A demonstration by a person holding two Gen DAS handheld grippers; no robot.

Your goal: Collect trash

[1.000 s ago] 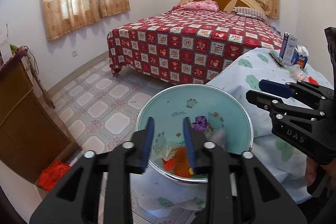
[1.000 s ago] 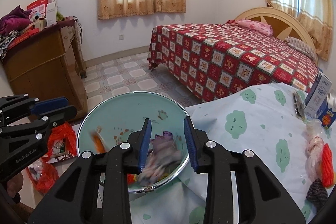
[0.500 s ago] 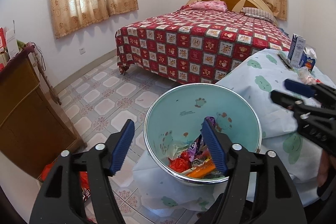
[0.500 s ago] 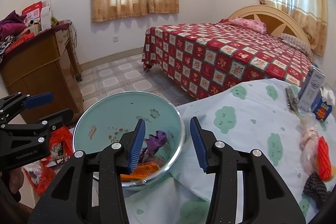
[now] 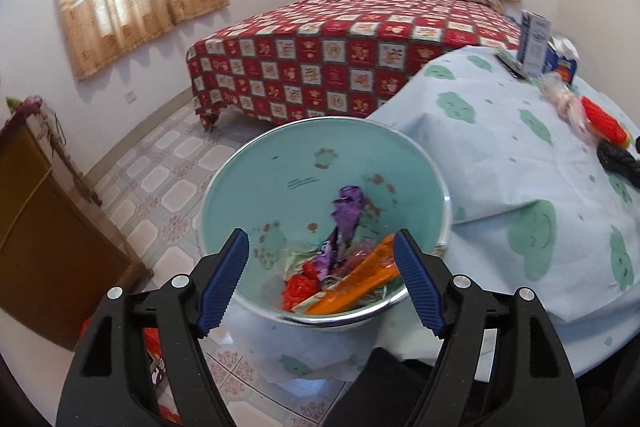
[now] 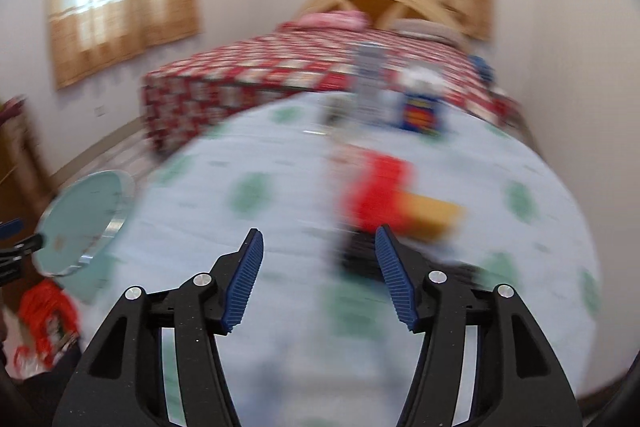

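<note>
A teal basin (image 5: 280,163) at the table's left edge holds purple, red and orange wrappers (image 5: 340,259). My left gripper (image 5: 322,275) hangs over its near rim, its jaws opening, with nothing pressed between the pads. My right gripper (image 6: 318,271) is over the cloud-print tablecloth (image 6: 248,195), its jaws also opening and empty. Just ahead of its right finger lie a black lump (image 6: 360,251), a red net bag (image 6: 380,183) and an orange piece (image 6: 432,215), all blurred. The same red bag (image 5: 604,119) and black lump (image 5: 618,161) show at the right of the left wrist view. The basin (image 6: 84,215) sits far left in the right wrist view.
A milk carton (image 5: 534,43) and a blue box (image 5: 562,63) stand at the table's far side. A bed with a red patterned cover (image 5: 352,59) lies beyond. A wooden cabinet (image 5: 48,235) stands at left, with red bags (image 6: 44,311) on the tiled floor beside it.
Both grippers opened and the wrappers dropped into the basin. My right gripper swung right, from above the basin to over the table near the red bag. My left gripper stays over the basin.
</note>
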